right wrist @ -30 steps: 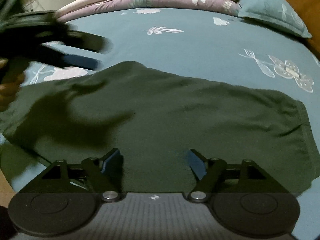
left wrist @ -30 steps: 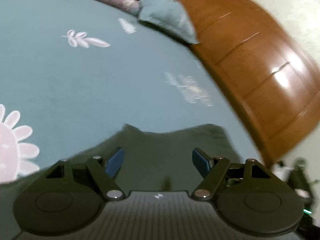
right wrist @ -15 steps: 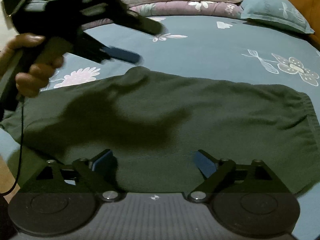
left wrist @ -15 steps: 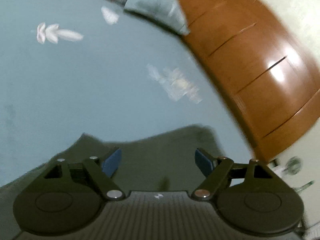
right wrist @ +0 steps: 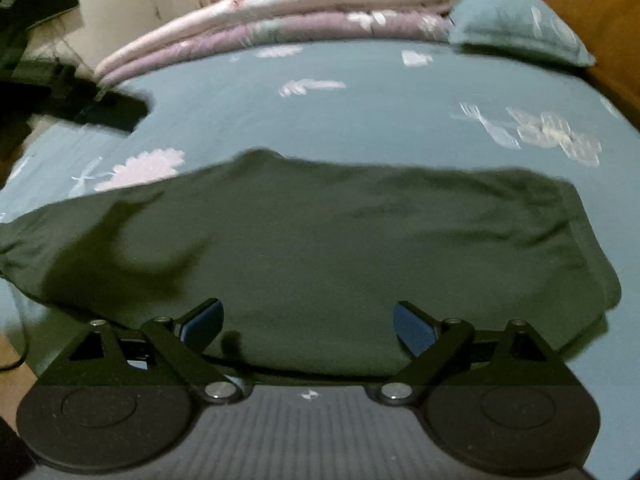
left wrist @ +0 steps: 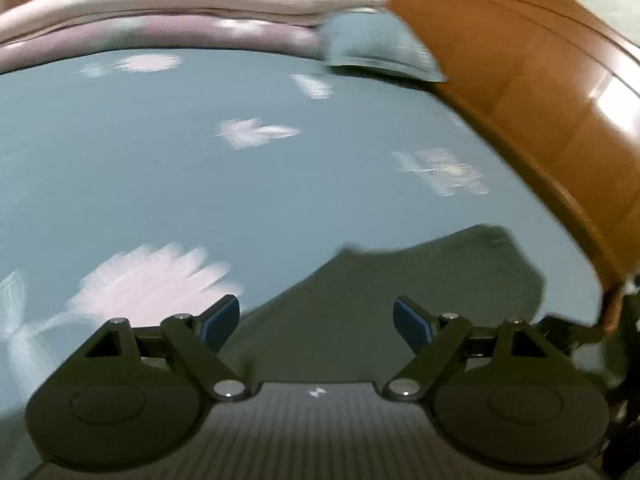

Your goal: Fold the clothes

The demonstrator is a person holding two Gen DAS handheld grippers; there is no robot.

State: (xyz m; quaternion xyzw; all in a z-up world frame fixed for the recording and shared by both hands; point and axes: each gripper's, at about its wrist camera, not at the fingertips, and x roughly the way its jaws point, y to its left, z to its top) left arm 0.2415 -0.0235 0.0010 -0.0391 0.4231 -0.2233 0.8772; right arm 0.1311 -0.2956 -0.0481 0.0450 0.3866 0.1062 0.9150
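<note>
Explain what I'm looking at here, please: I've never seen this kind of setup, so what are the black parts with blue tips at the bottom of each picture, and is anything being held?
No robot arm here: a person holds a two-finger gripper in each hand, and each gripper carries a wide-angle camera looking forward along its fingers. One picture comes from the left gripper, whose jaws are opening, the other from the right gripper, whose jaws stand wide apart. The blue tips are the finger pads.

Both look down at a bed with a teal flowered sheet. A dark green garment lies spread on it. At the far end are folded quilts and a pillow, beside a wooden headboard.

Neither gripper holds anything; the garment lies below the pads, not between them.
</note>
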